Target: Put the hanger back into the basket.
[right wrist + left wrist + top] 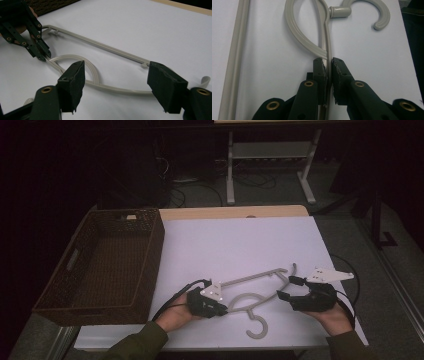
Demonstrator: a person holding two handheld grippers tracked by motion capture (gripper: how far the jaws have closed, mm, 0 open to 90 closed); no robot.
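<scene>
A beige plastic clothes hanger (260,285) lies flat on the white table top, its hook (257,327) toward the front edge. My left gripper (225,309) is shut on the hanger's left shoulder; in the left gripper view its jaws pinch the thin rail (328,62) just below the loop and hook (382,15). My right gripper (289,289) stands open over the hanger's right shoulder, the rail (117,89) running between its wide-apart jaws without touching them. The left gripper (43,56) also shows at the far left of the right gripper view.
A dark brown woven basket (80,265) with open top stands along the table's left side. The white sheet (235,245) reaches back to a wooden table edge (235,212). Beyond it are a dark floor, cables and a white metal frame (270,155).
</scene>
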